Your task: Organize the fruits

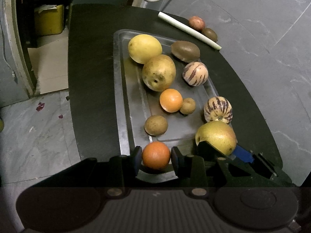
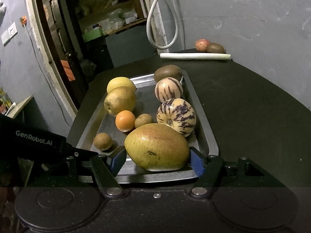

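Fruits were the business here, and two of them sat between claws at the near end of the tray (image 1: 118, 89). The left gripper (image 1: 156, 158) had its blue pads against both sides of a small orange (image 1: 156, 155), closed to about that fruit's width; the orange was over the tray's near rim, though whether it rested there or hung clear could not be told. The right gripper (image 2: 157, 158) was spread far wider around a mango (image 2: 157, 147), one pad touching each end, which suited so long a fruit gripped lengthwise. The mango seemed to sit on the tray's near edge, so it was probably being set down or just taken up.

Beyond the claws the tray held the rest: a second orange (image 1: 171, 100) touching a little brown fruit (image 1: 187, 105), another brown one (image 1: 156, 125) nearer, two striped melons (image 1: 218, 109) along the right side, a kiwi (image 1: 185, 51) at the far right, and a pear (image 1: 159, 72) leaning on a lemon (image 1: 144, 48). Like seemed to lie near like, which suggested sorting by kind.

Off the tray, at the table's (image 1: 91, 58) far corner, a pink fruit (image 1: 196, 22) and another kiwi (image 1: 209, 34) lay behind a white stick (image 1: 189, 30), probably not yet gathered.
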The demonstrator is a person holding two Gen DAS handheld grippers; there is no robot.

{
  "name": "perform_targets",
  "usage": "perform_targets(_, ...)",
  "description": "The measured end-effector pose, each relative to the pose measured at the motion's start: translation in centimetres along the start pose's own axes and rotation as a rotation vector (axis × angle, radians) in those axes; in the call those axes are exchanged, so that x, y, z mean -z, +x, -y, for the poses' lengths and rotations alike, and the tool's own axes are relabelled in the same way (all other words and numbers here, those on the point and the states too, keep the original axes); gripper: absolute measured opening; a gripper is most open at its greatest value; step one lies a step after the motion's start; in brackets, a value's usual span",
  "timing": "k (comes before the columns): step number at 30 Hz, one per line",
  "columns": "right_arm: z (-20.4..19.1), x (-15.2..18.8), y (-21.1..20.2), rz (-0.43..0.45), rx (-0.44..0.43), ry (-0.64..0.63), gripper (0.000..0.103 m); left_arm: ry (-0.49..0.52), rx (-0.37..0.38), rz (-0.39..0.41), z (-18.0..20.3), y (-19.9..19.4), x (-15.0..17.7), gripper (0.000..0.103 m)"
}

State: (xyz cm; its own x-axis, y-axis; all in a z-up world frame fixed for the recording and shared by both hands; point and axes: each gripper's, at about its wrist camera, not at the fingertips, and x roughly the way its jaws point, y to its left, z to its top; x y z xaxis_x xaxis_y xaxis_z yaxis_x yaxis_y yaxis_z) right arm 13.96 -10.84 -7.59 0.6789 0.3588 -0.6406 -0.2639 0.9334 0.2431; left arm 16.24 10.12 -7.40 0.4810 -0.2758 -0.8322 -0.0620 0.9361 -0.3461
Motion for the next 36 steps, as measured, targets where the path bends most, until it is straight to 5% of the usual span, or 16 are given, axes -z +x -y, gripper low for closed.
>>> perform_targets(8,-0.2,-0.1,-0.2,-0.011,-0.004,-0.033,0.072,0.01,-0.018,0.026,0.4,-0.1,0.3,0.04)
perform_targets(19,-0.1,-1.2,-3.6,0.04,-0.054,-0.085,0.078,-0.022,-0.034,0.12,1.3,-2.8,1.0,0.076)
perform_targets(28,0.8,-2.6,-7.5,0.085,-0.109,-0.119,0.092,-0.079,-0.129,0.265,2.6,-7.3,2.7,0.101)
perform_targets(36,1.6,-3.1,-10.9,0.134,-0.157,-0.133,0.102,-0.118,-0.179,0.346,4.2,-10.3,5.5,0.102)
